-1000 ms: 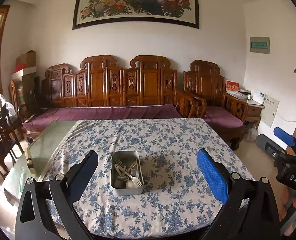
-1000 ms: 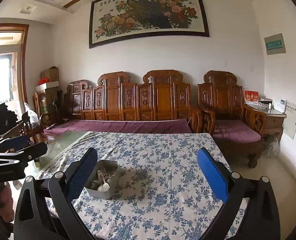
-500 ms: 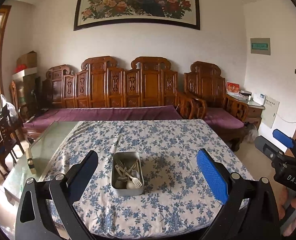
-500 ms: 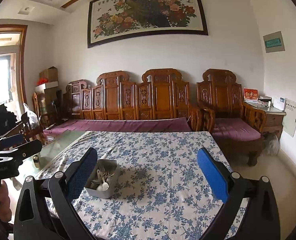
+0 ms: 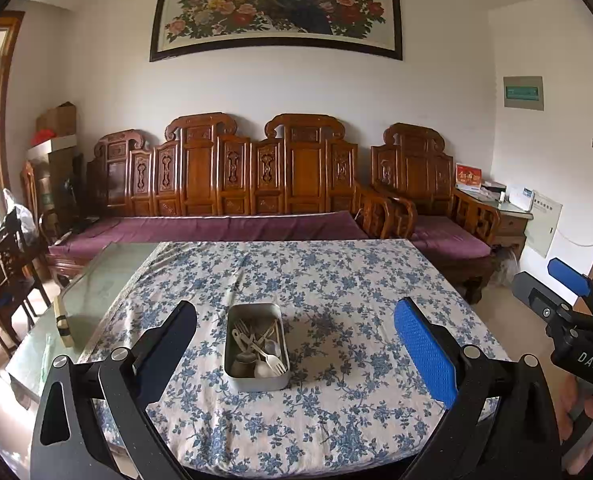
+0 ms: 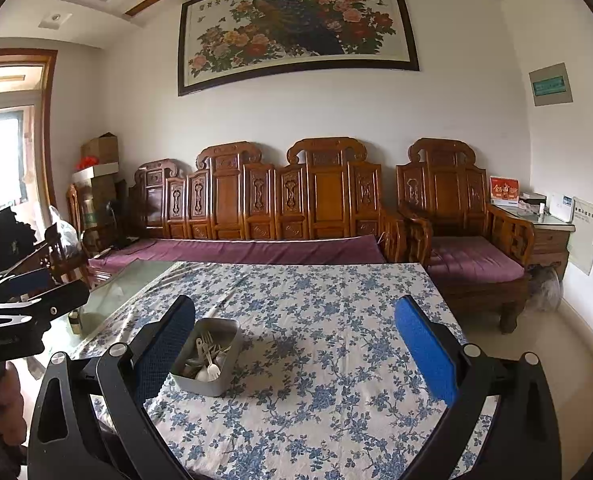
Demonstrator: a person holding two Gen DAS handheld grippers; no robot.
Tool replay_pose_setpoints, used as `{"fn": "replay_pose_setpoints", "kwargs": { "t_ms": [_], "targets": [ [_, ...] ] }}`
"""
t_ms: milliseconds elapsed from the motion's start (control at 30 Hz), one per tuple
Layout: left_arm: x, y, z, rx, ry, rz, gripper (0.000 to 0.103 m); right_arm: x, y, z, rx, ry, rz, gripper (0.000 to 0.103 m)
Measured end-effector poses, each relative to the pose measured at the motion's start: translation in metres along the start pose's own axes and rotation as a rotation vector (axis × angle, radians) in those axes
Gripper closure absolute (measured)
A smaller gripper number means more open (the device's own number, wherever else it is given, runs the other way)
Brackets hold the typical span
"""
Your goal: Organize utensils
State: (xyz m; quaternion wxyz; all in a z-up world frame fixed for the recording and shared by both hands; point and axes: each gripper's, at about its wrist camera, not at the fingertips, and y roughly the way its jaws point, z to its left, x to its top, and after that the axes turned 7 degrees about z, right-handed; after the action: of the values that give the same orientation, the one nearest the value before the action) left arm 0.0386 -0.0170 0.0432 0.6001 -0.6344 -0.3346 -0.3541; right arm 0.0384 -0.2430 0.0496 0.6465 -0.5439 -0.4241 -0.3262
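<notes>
Left tongs (image 5: pixel 295 354): spread wide, nothing between the pads, hovering over the near edge of the counter (image 5: pixel 376 280). Right tongs (image 6: pixel 295 354): likewise spread wide, gripping nothing, poised above the near right part of the same counter.

Metal tin (image 5: pixel 256 346) resting on the blue-flowered tablecloth (image 5: pixel 336 360), toward the near side, centred between the left tongs' pads in the left wrist view. In the right wrist view, same tin just beside the inner face of the left pad (image 6: pixel 164 348), partly hidden by it.

Utensils (image 5: pixel 258 346) lying jumbled inside the tin: pale plastic forks and spoons, crossed over one another; exact count not discernible.

Bare glass strip of counter left of the cloth. Carved wooden sofa (image 5: pixel 232 184) with purple cushion behind, peacock painting (image 5: pixel 276 4) on the wall above.
</notes>
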Motion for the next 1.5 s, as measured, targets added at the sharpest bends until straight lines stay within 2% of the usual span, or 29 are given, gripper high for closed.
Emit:
{"fn": "replay_pose_setpoints", "kwargs": {
  "t_ms": [500, 1500],
  "targets": [
    [-0.0012, -0.0060, -0.0062, 0.012, 0.011, -0.022, 0.007, 0.0010, 0.0014, -0.0001, 0.001, 0.000, 0.001, 0.002],
    [-0.0052, -0.0060, -0.0061, 0.016, 0.006, -0.012, 0.007, -0.0010, 0.0014, 0.0010, 0.011, 0.002, 0.003, 0.002]
  ]
}}
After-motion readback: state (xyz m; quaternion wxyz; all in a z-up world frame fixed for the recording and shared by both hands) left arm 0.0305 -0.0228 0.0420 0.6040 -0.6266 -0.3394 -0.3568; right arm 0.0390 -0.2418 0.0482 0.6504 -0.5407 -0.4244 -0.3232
